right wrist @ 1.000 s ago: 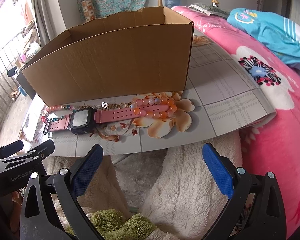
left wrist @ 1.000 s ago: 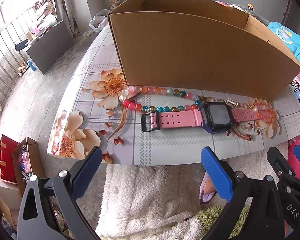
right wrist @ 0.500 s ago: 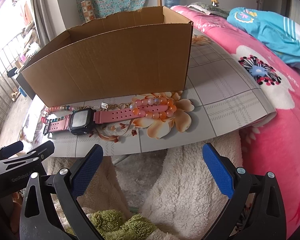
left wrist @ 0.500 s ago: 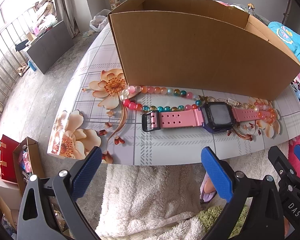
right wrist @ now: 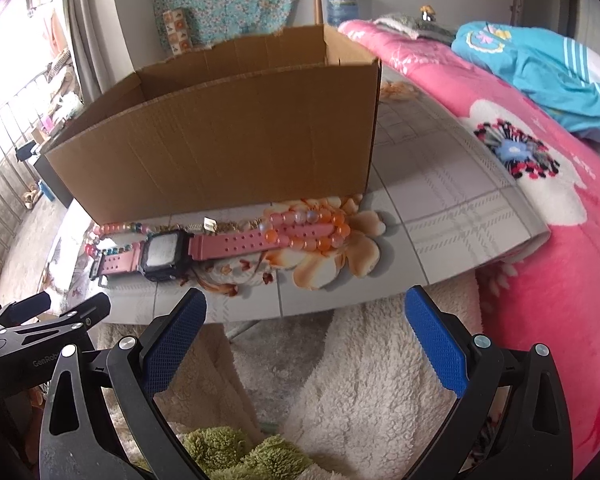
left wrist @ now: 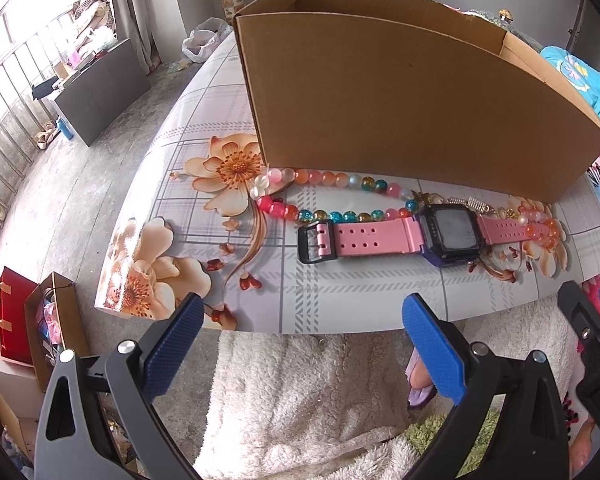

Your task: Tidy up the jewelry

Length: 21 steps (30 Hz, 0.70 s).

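A pink-strapped watch (left wrist: 404, 236) (right wrist: 204, 246) with a dark square face lies flat on the floral table cover, just in front of an open cardboard box (left wrist: 400, 100) (right wrist: 228, 152). A multicoloured bead string (left wrist: 332, 196) (right wrist: 116, 232) runs behind the watch's left strap. An orange and pink bead bracelet (right wrist: 312, 228) (left wrist: 540, 224) lies over the right strap end, with a thin gold chain (left wrist: 480, 204) beside it. My left gripper (left wrist: 300, 320) and right gripper (right wrist: 306, 312) both hang open off the table's near edge, with nothing between their fingers.
The table cover (left wrist: 204, 184) ends at a near edge above white fleece fabric (left wrist: 300, 400). A pink bed (right wrist: 560, 220) with blue clothing (right wrist: 540, 68) lies to the right. Floor, a red bag (left wrist: 16, 320) and a railing lie to the left.
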### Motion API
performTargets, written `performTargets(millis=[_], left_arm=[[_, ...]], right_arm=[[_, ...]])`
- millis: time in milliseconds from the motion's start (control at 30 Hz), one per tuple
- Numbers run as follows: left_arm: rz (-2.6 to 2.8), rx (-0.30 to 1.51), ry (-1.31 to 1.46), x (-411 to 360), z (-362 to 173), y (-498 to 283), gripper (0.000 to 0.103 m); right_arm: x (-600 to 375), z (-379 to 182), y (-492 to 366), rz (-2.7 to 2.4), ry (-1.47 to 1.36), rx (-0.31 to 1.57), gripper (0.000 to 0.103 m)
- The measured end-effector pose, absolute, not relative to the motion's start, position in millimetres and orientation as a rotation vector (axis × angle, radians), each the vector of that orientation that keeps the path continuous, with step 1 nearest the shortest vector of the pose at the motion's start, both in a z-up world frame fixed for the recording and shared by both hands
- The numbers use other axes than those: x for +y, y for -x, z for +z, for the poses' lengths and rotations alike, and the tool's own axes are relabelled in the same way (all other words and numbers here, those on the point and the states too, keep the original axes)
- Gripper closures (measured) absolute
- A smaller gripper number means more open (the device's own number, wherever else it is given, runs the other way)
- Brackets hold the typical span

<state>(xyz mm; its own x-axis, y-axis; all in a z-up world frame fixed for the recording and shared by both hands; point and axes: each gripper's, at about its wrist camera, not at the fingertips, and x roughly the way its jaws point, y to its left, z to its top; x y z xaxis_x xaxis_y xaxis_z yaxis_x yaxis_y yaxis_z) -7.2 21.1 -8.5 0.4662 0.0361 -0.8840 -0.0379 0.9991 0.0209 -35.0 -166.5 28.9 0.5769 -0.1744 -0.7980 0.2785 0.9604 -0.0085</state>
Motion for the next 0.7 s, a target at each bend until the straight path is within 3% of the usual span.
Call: performTargets(millis=[267,400,467,633,700], left_arm=[[0.028,0.969,0.025,58.1,-1.2,7.7,0.006],[-0.069,0.899,0.112,86.4,2.5,9.4,0.006],[-0.107,0.881,0.16,99.4,4.3,8.2,0.006],[-0.124,0.828,0.257,137.9,6.9,8.9,0.006],[-0.143,0.792,0.287,144.4,7.8,10.1,0.006]], right_arm=[[-150.1,49.3,28.4,-0.066,0.045,0.725,0.008],[-132.4,48.9,9.7,0.124,0.117,0.739,0.008],[-121.3,40.6,-2.6,0.234,0.153,0.78,0.012],[-103.1,14.4,-36.3,0.405,0.203,0.927,0.035],[-97.6,6.7,-45.0,0.434,0.244,0.957,0.036]])
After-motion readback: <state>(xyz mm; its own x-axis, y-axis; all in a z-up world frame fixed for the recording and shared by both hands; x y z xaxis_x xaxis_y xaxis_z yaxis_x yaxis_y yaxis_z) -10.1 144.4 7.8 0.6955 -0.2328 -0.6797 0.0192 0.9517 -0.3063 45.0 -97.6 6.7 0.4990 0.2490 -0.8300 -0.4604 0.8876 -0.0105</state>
